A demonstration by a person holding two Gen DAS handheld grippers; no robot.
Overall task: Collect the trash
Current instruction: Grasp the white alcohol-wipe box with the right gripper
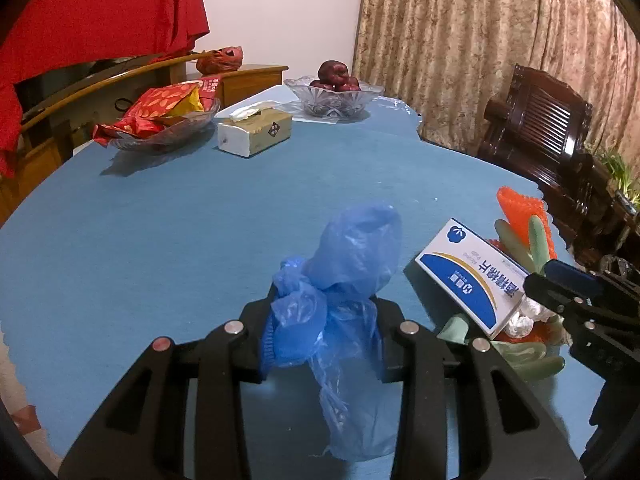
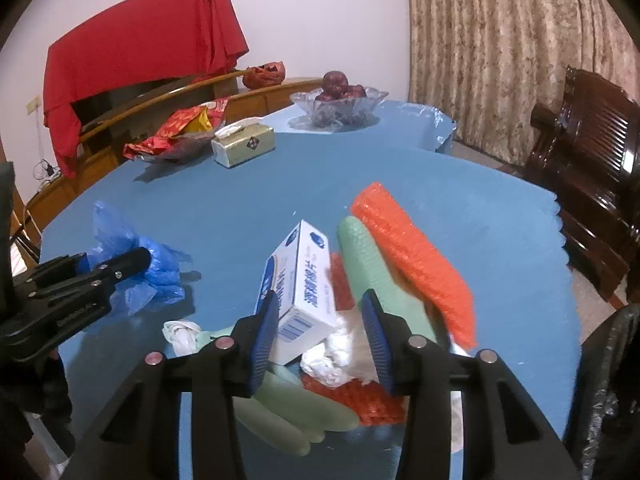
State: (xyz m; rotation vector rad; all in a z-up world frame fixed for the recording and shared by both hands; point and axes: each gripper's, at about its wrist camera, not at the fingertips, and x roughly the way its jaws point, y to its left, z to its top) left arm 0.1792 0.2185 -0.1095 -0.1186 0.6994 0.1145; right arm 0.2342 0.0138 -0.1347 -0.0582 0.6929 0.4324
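The left tool (image 1: 320,320) is closed on one crumpled blue plastic bag (image 1: 344,280), which bulges above and trails below its fingers and hides their pads; in the right wrist view the bag (image 2: 132,264) rests on the blue tabletop (image 1: 200,208). The right tool (image 2: 320,336) stands wide open, its two ribbed blue pads (image 2: 264,340) on either side of one white-and-blue carton (image 2: 298,280) without clearly gripping it. The carton leans on a heap of trash near the tabletop's right edge: orange bubble wrap (image 2: 420,256), pale green foam sleeves (image 2: 372,272) and crumpled white wrapping (image 2: 340,352). How many pieces lie in the heap cannot be counted, since they overlap and the tool covers part of them. At the far side stand one tissue box (image 1: 256,130), one glass dish of red snack packets (image 1: 160,120) and one glass bowl of dark red fruit (image 1: 336,92).
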